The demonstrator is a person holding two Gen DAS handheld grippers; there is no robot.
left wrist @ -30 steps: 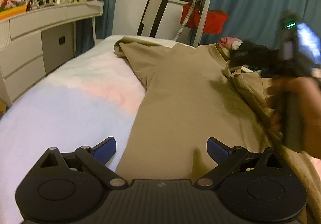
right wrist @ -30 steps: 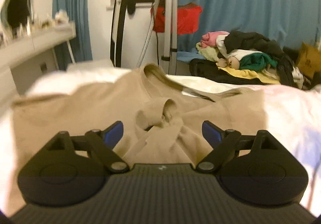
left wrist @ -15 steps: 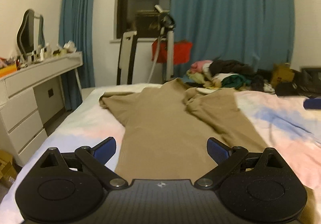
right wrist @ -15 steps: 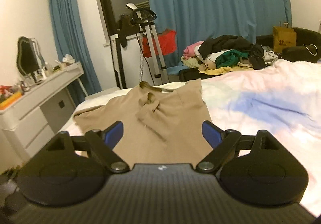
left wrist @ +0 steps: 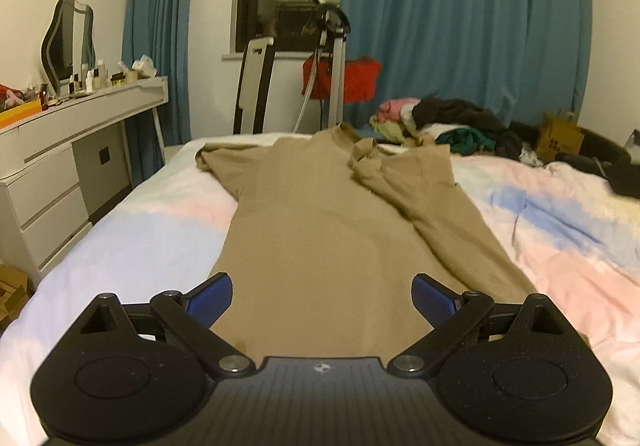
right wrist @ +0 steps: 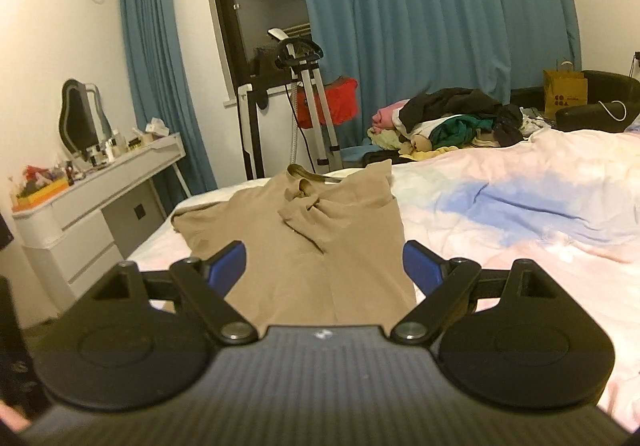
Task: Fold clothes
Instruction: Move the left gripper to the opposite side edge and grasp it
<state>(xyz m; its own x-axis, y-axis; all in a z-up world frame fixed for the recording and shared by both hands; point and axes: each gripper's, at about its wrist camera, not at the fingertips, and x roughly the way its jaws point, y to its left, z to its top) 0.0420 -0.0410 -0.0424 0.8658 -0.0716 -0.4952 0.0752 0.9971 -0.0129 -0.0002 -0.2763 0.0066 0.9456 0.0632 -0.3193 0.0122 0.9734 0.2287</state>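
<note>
**Facing a half-folded tan garment along its length**

Lying flat on the pastel pink-and-blue bed cover (left wrist: 560, 230), the tan knit long-sleeved garment (left wrist: 320, 230) runs lengthwise away from both cameras, hem nearest, collar at the far end. Its right sleeve is already folded across the body; its left sleeve (left wrist: 224, 158) spreads out sideways toward the white dresser (left wrist: 60, 150). The left tongs (left wrist: 322, 296) hover just above the hem, blue pads spread wide and gripping nothing. The right tongs (right wrist: 324, 266) are likewise spread and empty, looking at the garment (right wrist: 320, 246) from higher and further back. By this reading the left tongs are nearer to the unfolded sleeve, and the next fold likely turns on reaching that far left corner. Nothing lies on the garment itself. A heap of mixed clothes (left wrist: 448, 124) sits beyond the bed's far edge, a clothes steamer stand (left wrist: 332, 58) by the dark window, well apart from the working area.
</note>
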